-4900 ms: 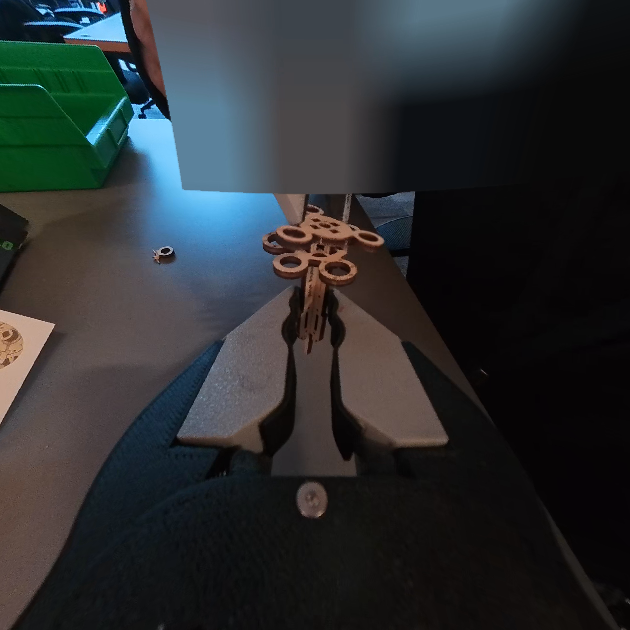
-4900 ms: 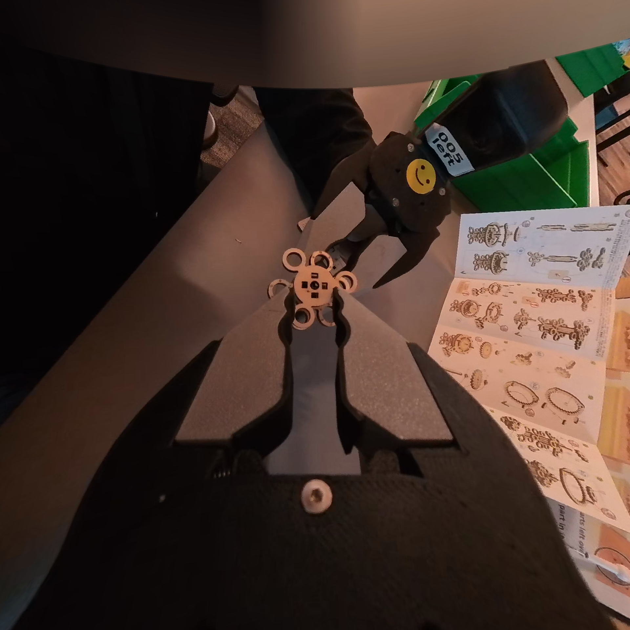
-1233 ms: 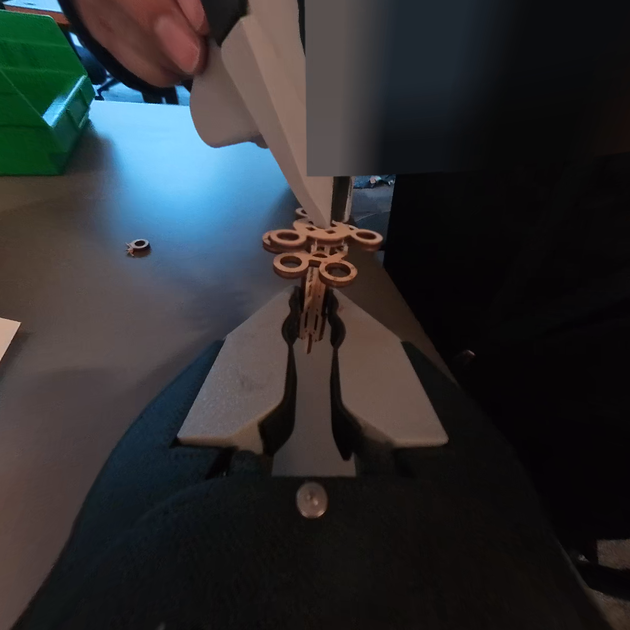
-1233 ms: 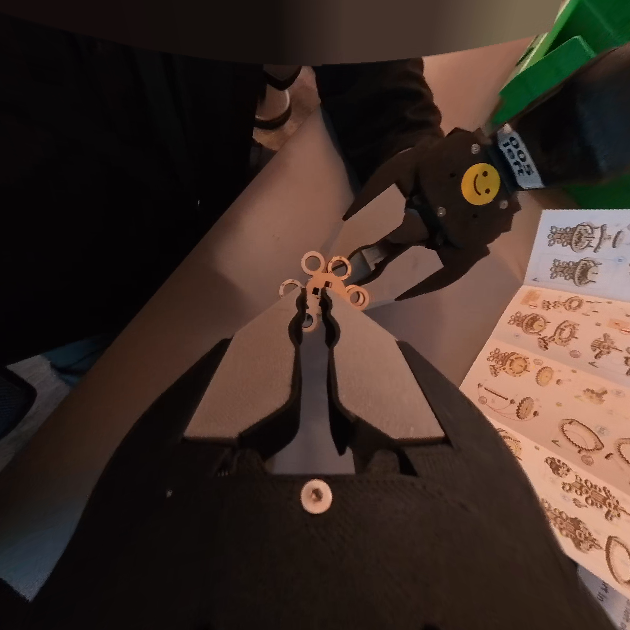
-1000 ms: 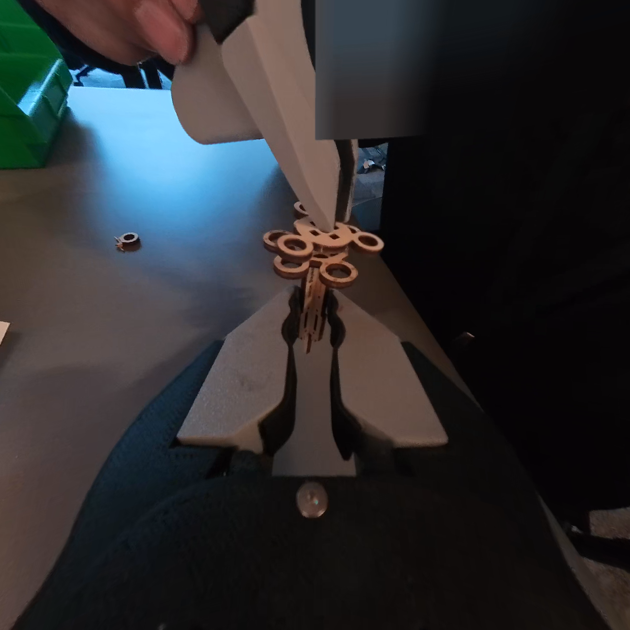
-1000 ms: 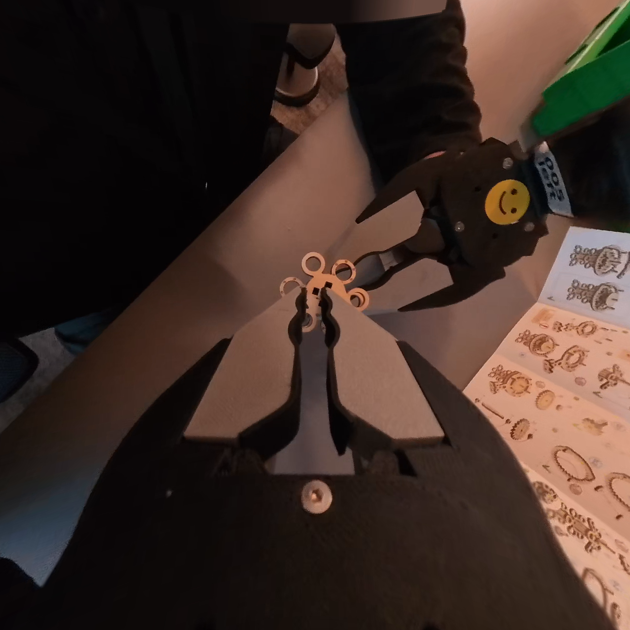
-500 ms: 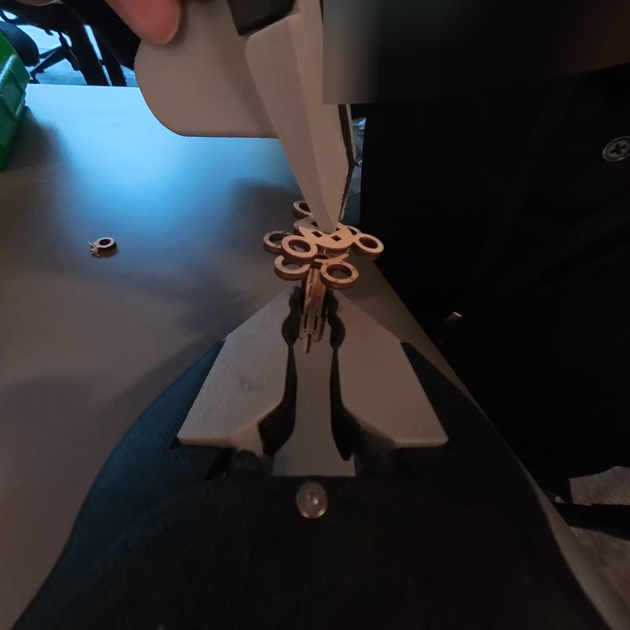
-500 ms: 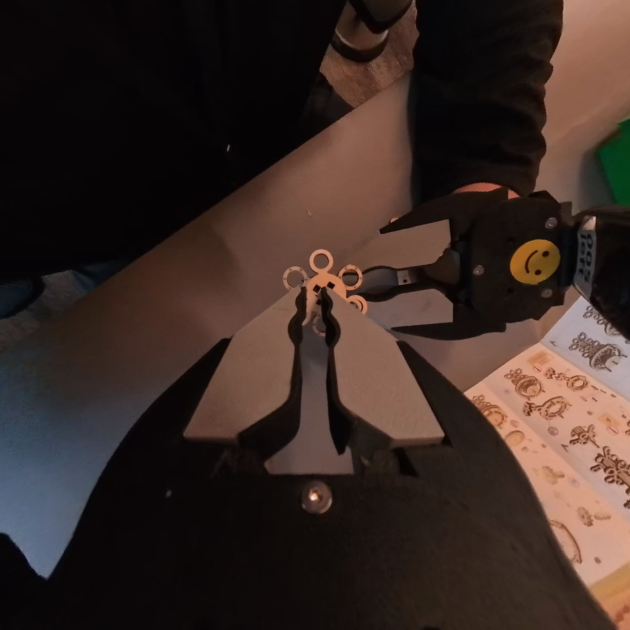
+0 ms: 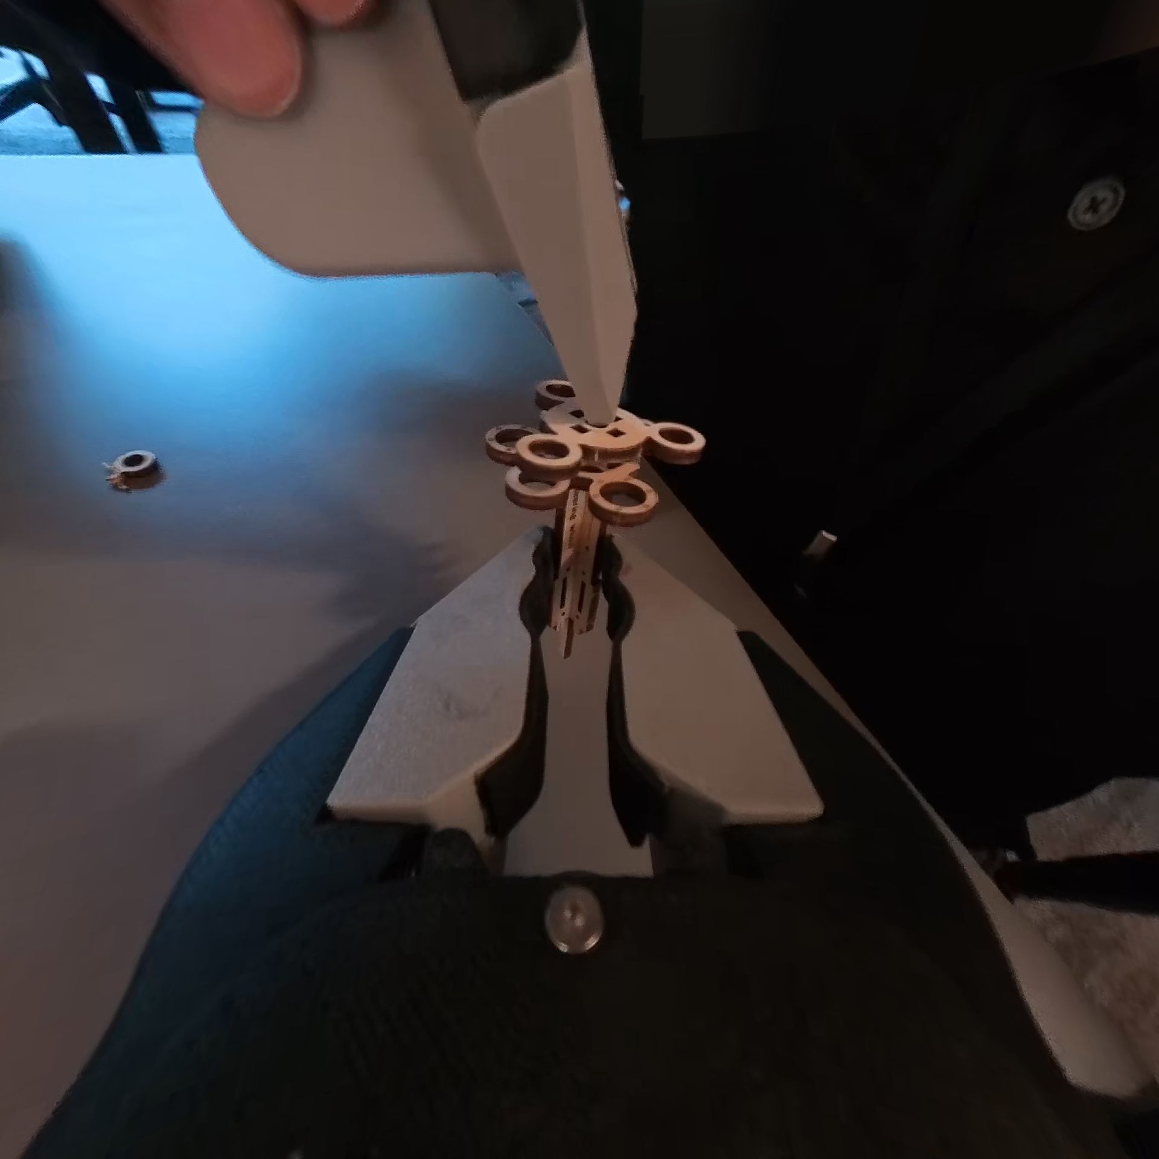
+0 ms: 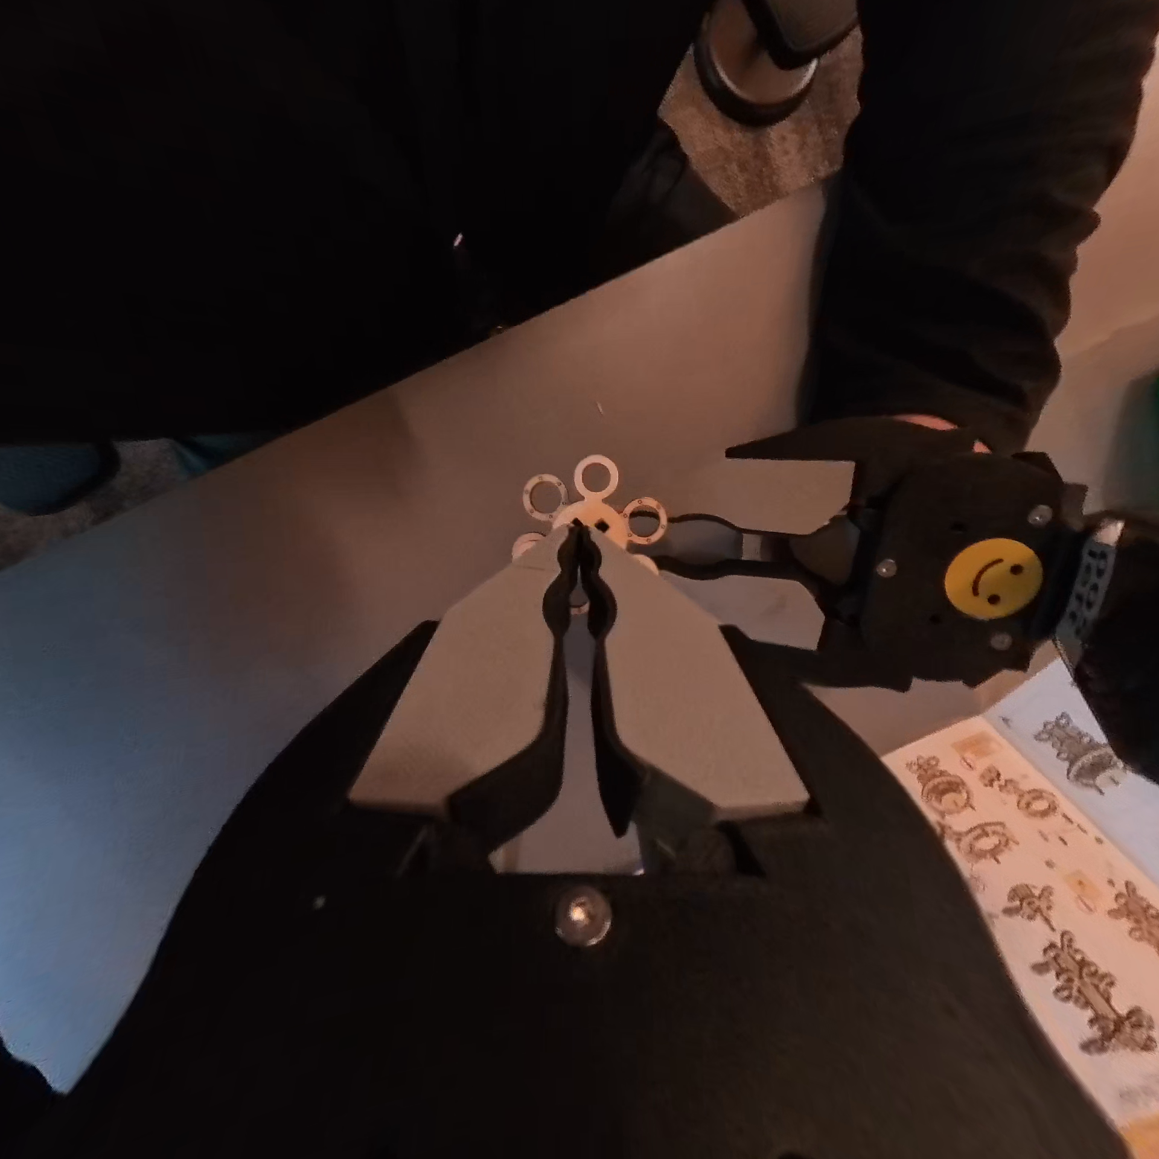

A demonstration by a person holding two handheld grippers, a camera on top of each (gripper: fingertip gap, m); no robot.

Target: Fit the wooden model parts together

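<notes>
The wooden model is a flat hub with several rings (image 9: 596,455) on a stem of thin slats (image 9: 574,583). It is held above the grey table (image 9: 188,627), near its edge. My left gripper (image 9: 577,564) is shut on the stem. My right gripper (image 10: 578,533) comes down from above with its tips together, touching the centre of the ringed hub (image 10: 599,502). I see nothing held between its tips. The right gripper shows in the left wrist view (image 9: 599,401), and the left gripper shows in the right wrist view (image 10: 709,545) with a yellow smiley disc (image 10: 994,571).
A small loose wooden ring (image 9: 133,467) lies on the table to the left. A printed instruction sheet (image 10: 1035,878) lies at the right. A person in dark clothes (image 10: 313,188) stands at the table edge, with a thumb (image 9: 251,56) on the right gripper. Spacing between my two grippers at the tips: around 4 centimetres.
The right gripper's tips have closed together on the hub's centre. Both views have shifted, and the green bin has left the left wrist view. The left gripper still holds the stem.
</notes>
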